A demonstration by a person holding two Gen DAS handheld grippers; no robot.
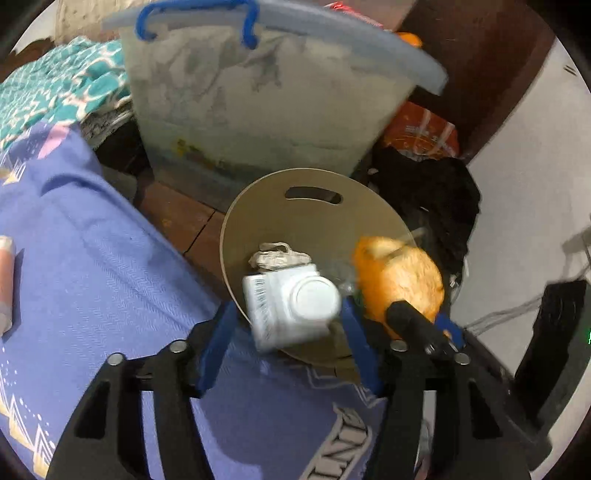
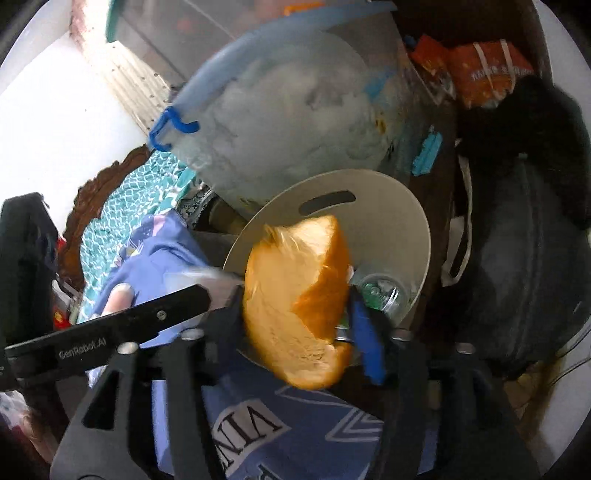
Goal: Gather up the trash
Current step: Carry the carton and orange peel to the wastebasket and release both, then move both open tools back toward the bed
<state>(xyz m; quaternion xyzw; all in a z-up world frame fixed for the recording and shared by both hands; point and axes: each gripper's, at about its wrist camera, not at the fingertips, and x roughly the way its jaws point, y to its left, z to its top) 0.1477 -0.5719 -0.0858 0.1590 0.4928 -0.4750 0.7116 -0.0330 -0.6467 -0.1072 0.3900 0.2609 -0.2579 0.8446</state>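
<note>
left gripper (image 1: 284,332) open over the near edge of a round tan board (image 1: 314,221), blue pads apart, a white bottle (image 1: 295,306) blurred between them with a clear gap on the left side and no visible press on the right. crumpled paper (image 1: 277,256) just behind the bottle, on the board. orange-crusted bread chunk (image 1: 400,284) to the right, over the board's right edge, beside the other tool's black fingertip (image 1: 402,314).

right gripper (image 2: 295,328) open too, bread chunk (image 2: 299,306) large and blurred between the pads; left pad hidden behind the bread, blue right pad (image 2: 365,343) beside its near right corner, contact not discernible. clear plastic cup (image 2: 380,295) with green inside lying on the board (image 2: 388,229), right of the bread.

board jutting off the edge of a bed with a purple-blue sheet (image 1: 110,277). further back, a large translucent storage tub (image 1: 258,110) with a blue rim clip (image 1: 251,26). orange packet (image 1: 421,136) and dark cloth (image 1: 436,199) at far right. teal patterned fabric (image 1: 62,85) at far left.
</note>
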